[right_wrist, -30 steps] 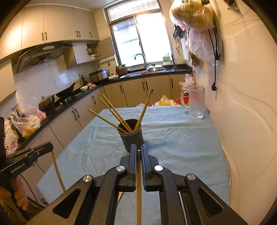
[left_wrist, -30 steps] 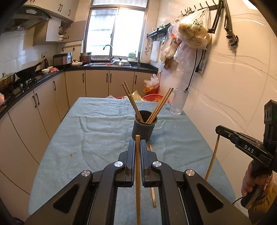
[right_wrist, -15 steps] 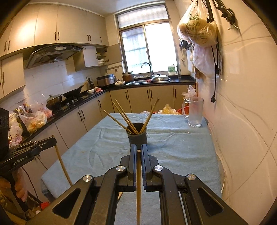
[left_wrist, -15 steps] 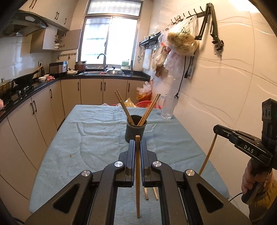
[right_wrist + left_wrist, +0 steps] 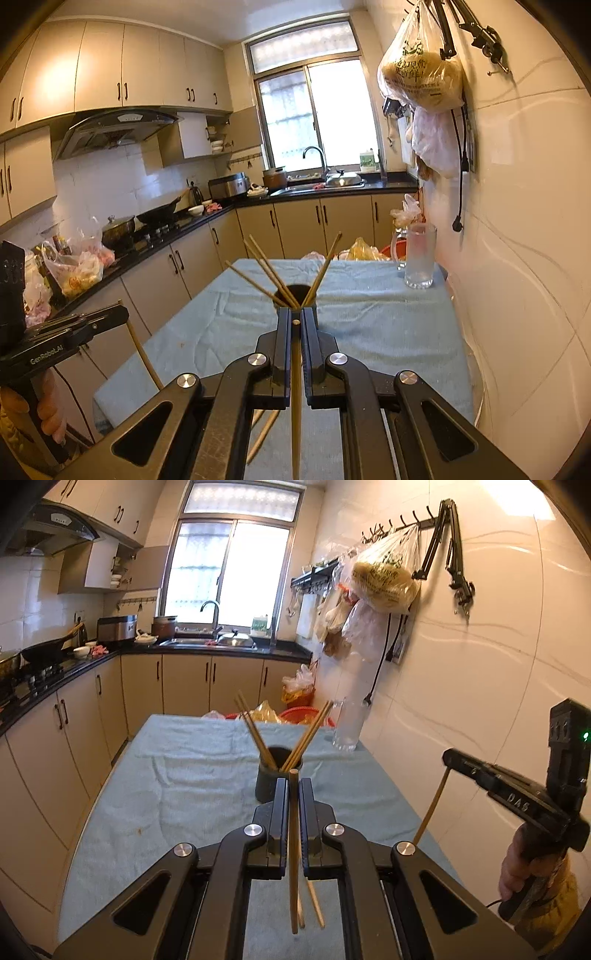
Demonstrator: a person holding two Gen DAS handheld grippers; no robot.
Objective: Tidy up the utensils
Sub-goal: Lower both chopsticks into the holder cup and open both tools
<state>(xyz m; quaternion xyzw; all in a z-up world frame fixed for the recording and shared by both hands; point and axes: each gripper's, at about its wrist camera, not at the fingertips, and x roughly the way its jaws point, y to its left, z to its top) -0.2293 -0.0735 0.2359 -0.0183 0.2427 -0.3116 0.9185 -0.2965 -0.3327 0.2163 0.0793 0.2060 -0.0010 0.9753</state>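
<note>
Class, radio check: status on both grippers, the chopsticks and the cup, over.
Left gripper, right gripper: each shut on one chopstick. Cup ahead holds several. Two loose chopsticks on the cloth. Path clear.

Daylit window (image 5: 229, 568) above beige cabinets (image 5: 207, 683), white-tiled walls (image 5: 480, 664)

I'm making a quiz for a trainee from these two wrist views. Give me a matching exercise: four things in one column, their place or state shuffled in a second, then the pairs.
Things
1. left tool
2. dark cup
3. glass mug
4. two loose chopsticks

Places or states
A. stands at the table's far end, by the wall
B. shut on one chopstick
C. lie flat on the blue cloth
D. upright mid-table, chopsticks leaning out of it

Pairs: 1-B, 2-D, 3-A, 4-C
</note>
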